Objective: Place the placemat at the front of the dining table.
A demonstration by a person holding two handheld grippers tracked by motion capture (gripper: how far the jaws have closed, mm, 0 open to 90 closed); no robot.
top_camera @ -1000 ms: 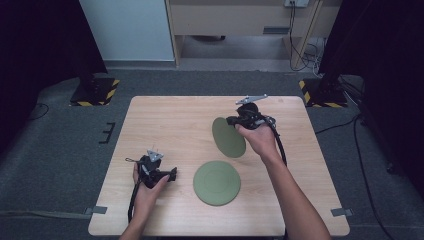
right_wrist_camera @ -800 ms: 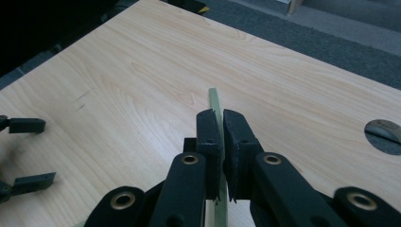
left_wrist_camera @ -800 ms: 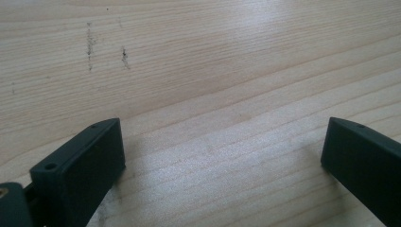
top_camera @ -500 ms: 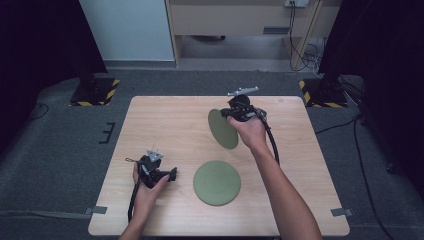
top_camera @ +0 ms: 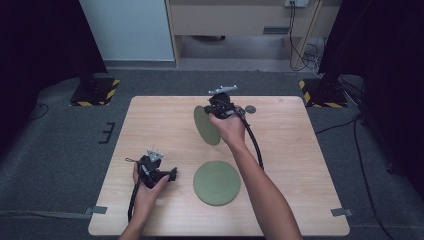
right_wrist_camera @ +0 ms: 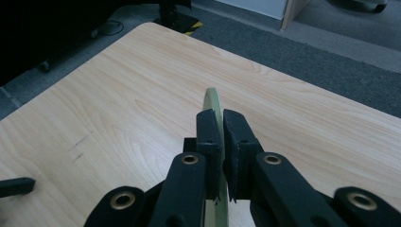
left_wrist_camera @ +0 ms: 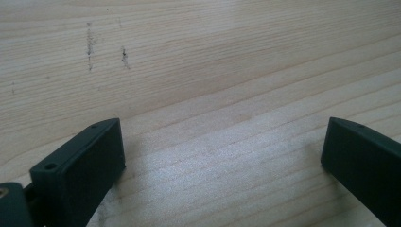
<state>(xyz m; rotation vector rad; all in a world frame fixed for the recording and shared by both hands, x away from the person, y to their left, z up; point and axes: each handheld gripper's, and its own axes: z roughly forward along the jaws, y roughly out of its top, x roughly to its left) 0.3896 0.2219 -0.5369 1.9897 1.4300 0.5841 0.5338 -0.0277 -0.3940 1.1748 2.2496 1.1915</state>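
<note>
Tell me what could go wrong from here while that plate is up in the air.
The right gripper pinches the lifted green plate only at its thin rim, on edge above the table; it could pivot or slip out. A second green plate lies flat below, so a drop might strike it. The left gripper rests open nearby and could be clipped if the plate swings that way.

Bare forearms, no sleeves; matte black two-jaw right gripper (right_wrist_camera: 221,137) with brass-ringed screw holes behind the jaws, black cable trailing.

Bright, even overhead light on the tabletop (top_camera: 300,150); dark surroundings, soft focus.
</note>
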